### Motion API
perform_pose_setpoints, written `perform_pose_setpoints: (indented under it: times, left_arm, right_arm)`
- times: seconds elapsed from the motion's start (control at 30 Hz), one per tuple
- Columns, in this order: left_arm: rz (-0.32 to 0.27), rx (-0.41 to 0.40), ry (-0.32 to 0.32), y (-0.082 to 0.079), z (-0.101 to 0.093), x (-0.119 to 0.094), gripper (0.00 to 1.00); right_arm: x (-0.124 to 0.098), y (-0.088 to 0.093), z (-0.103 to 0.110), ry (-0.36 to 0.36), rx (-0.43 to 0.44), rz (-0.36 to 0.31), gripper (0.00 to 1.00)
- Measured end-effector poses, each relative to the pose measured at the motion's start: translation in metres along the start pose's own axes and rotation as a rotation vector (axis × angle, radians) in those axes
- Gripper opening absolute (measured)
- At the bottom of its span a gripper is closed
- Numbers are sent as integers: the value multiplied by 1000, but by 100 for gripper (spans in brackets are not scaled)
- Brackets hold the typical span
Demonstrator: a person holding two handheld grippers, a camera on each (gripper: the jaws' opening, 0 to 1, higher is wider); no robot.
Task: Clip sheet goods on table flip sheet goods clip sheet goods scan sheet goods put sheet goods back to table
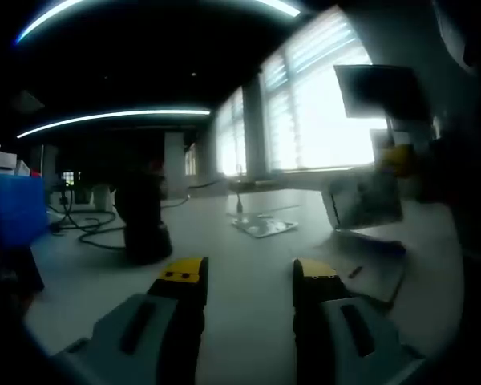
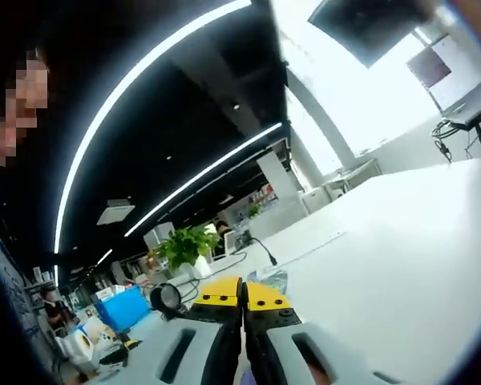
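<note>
A: Left gripper (image 1: 248, 281) first. Jaws spread wide, bare table (image 1: 248, 241) showing in the gap. Nothing held.

B: And the right gripper (image 2: 242, 295)?

A: In the right gripper view its yellow tips are pressed together, hardly a slit between them. Something thin and pale may sit at the bottom of that slit, but it is too small to be sure. I cannot tell whether it pinches the sheet or only itself.

B: Then where is the sheet?

A: In the left gripper view, a pale printed sheet (image 1: 362, 200) is held up off the table, tilted, well to the right of the left jaws and further out. Its long axis runs roughly across the view, slightly sloped. A blurred yellow-and-dark shape touches its upper right corner, probably the other gripper, but that is a guess.

B: Anything else lying about?

A: A shiny flat packet (image 1: 263, 226) rests on the table straight ahead of the left jaws, and a white flat piece (image 1: 377, 269) lies below the raised sheet. A dark scanner-like stand (image 1: 142, 224) sits to the left.

B: So the coming move?

A: Judging by this, the raised sheet is the task's thing. The left gripper would need to swing right and outward to reach its free lower-left edge.
</note>
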State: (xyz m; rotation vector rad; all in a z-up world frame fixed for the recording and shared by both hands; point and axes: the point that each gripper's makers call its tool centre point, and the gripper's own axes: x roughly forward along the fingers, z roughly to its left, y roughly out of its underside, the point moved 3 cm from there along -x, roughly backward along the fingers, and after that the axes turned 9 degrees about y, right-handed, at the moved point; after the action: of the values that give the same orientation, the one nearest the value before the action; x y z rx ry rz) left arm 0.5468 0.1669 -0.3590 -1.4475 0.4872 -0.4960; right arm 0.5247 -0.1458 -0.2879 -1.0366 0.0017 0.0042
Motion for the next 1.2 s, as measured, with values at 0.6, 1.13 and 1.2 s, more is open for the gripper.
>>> perform_pose_setpoints:
  times: [0.6,1.13,1.2]
  left_arm:
    - [-3,0,2,0,1,0,35]
    - [-3,0,4,0,0,0,35]
    - [-3,0,4,0,0,0,35]
  right_arm:
    - [-5,-3,-54,164,109,-55,0]
    - [-12,15,-102,309,229,-20,0]
    - [-13,19,-108,326,264,-10,0]
